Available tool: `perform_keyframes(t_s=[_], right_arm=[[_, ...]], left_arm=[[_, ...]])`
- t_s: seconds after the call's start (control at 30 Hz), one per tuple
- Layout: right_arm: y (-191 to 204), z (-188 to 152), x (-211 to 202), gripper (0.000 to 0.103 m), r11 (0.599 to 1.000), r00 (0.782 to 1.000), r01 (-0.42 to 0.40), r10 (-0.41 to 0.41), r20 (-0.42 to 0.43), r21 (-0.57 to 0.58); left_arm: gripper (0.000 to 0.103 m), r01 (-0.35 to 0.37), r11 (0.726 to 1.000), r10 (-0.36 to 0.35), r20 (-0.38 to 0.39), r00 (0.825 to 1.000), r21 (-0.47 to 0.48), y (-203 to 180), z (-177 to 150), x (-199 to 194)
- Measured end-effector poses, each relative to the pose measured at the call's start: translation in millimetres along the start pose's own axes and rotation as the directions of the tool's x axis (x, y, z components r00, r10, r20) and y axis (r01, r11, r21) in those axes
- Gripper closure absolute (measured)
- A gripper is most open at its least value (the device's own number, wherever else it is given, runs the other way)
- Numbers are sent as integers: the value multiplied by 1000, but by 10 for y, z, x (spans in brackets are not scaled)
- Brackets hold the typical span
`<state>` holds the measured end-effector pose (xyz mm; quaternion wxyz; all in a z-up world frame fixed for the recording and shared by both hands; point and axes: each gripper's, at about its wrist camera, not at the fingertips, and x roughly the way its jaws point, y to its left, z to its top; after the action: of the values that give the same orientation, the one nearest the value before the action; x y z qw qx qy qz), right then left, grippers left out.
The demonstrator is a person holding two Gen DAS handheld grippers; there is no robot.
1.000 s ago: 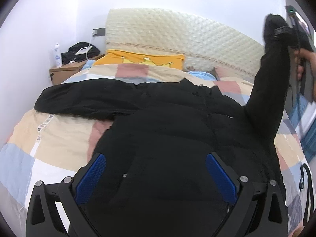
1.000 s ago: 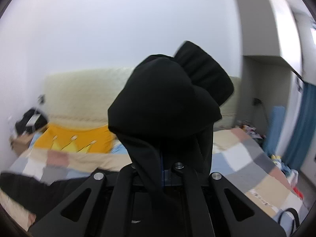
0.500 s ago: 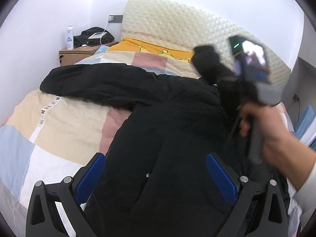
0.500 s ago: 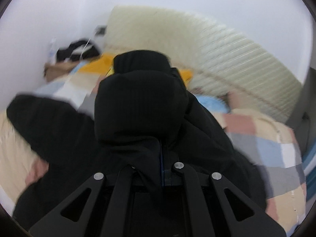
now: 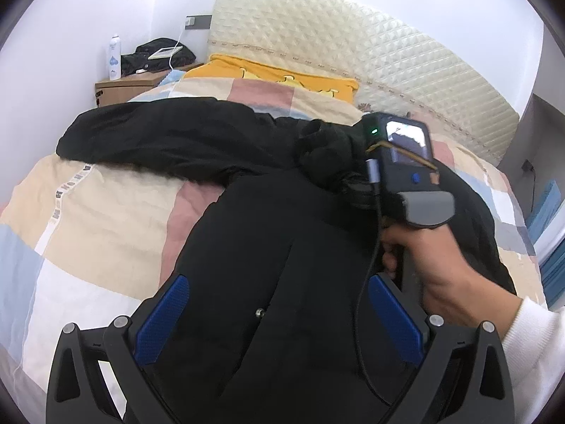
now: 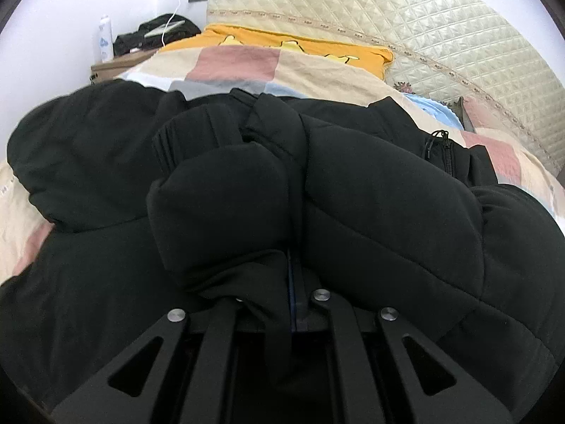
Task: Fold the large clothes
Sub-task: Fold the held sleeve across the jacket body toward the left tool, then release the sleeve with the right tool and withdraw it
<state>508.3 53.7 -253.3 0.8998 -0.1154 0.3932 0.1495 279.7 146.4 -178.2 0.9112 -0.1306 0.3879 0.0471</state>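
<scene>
Looking down our left gripper, we see its blue pads spread wide, holding nothing, above the black jacket lying across the patchwork quilt on the bed. Our right gripper is pinched tight on the jacket's sleeve cuff, laid over the jacket's body near the collar. A yellow pillow sits by the quilted headboard.
</scene>
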Motion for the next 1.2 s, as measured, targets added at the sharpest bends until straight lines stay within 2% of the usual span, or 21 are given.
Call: perform_keyframes(t_s=[0.13, 0.33, 0.37, 0.43, 0.5, 0.53, 0.57, 0.7, 0.8, 0.93, 1.03, 1.2], right_arm=[[-63, 28, -89, 95, 999, 998, -38, 39, -41, 28], [-54, 37, -405, 88, 999, 995, -41, 40, -96, -6], [-60, 30, -484, 84, 999, 994, -38, 37, -102, -8], [-73, 16, -634, 69, 999, 994, -33, 32, -104, -13], [-103, -13, -828, 30, 1000, 996, -24, 23, -92, -17], [-123, -23, -908, 21, 1000, 997, -21, 20, -77, -11], [-151, -27, -1025, 17, 1000, 998, -16, 16, -54, -1], [-286, -49, -1459, 17, 999, 1000, -26, 26, -11, 44], [-424, -146, -1840, 17, 997, 999, -33, 30, 39, 75], [-646, -372, -2256, 17, 994, 997, -14, 6, 78, 108], [-778, -545, -2573, 17, 991, 993, 7, -23, 118, 133], [-970, -787, -3035, 17, 981, 983, 19, -53, 174, 194]], left_arm=[[0, -11, 1000, 11, 0, 1000, -6, 33, 15, 1], [0, -4, 1000, 4, 17, 1000, 3, 3, 6, -108], [0, -2, 1000, 2, 21, 1000, 5, 3, 6, -125], [0, 2, 1000, -2, 25, 1000, 8, -6, 6, -166], [0, 13, 1000, -13, 29, 1000, 10, -21, 0, -218], [0, 14, 1000, -14, 32, 999, 10, -30, 0, -238], [0, 13, 1000, -14, 41, 999, 14, -42, -11, -271], [0, 9, 999, -11, 57, 998, 38, -118, -38, -358], [0, 47, 998, -49, 59, 997, 36, -221, -73, -425], [0, 49, 994, -59, 104, 993, 98, -457, -122, -591], [0, 102, 985, -121, 135, 984, 136, -566, -118, -755], [0, 145, 976, -172, 163, 971, 163, -731, -169, -1004]])
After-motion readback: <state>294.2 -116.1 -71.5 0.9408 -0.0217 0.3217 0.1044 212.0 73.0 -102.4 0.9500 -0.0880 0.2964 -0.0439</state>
